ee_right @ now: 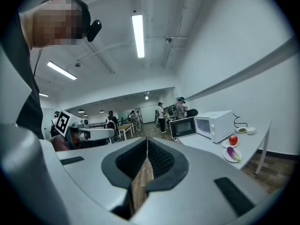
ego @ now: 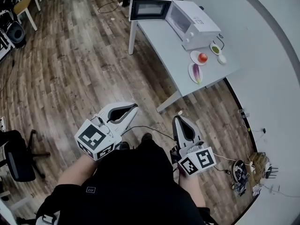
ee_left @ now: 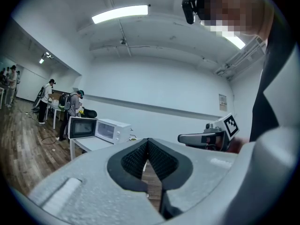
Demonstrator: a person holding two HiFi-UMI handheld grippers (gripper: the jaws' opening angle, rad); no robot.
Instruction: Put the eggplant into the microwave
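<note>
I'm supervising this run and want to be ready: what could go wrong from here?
The eggplant lies on a plate near the table's edge; a clumsy grasp could push it off. The tomato sits right beside it and could be knocked. The door of the microwave stands open at the table's far end, easy to bump.

Table point(ego: 159, 43): white; we see it standing on the wood-plank floor point(ego: 70, 74).
Tomato point(ego: 202, 57): red, on a small plate at the table's near end.
Bowl point(ego: 215, 49): green contents, just beside the tomato's plate.
Chair point(ego: 16, 158): black, far left.
Cables point(ego: 241, 172): we note a tangle by the wall.
People point(ee_left: 47, 104): standing, background.
</note>
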